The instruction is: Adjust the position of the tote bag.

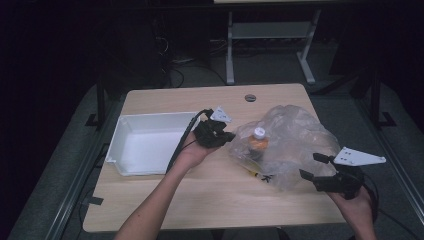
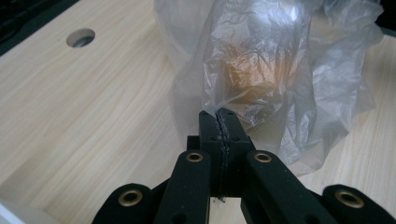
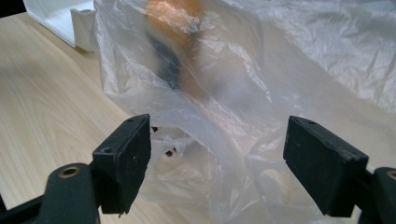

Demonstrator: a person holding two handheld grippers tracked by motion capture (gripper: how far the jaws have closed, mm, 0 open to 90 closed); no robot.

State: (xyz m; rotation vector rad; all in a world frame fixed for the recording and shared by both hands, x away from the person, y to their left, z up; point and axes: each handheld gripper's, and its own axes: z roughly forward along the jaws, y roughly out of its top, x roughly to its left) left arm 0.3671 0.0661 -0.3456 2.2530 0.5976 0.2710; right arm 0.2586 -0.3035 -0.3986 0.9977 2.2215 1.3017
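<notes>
A crumpled clear plastic bag (image 1: 295, 135) lies on the right half of the wooden table, with an orange bottle (image 1: 258, 144) with a white cap standing inside it. My left gripper (image 1: 227, 136) is at the bag's left edge. In the left gripper view its jaws (image 2: 219, 115) are pressed together with a thin fold of the bag (image 2: 261, 70) pinched between them. My right gripper (image 1: 310, 165) stands open at the bag's near right side. In the right gripper view the film (image 3: 219, 93) lies loose between its wide-apart jaws (image 3: 219, 135), and the orange bottle (image 3: 175, 18) shows blurred through it.
A white plastic tray (image 1: 120, 135) sits on the table's left half, just behind my left hand. A round cable hole (image 1: 250, 97) is near the far edge. Small dark bits (image 1: 265, 177) lie by the bag's near edge. Table legs and cables stand on the dark floor beyond.
</notes>
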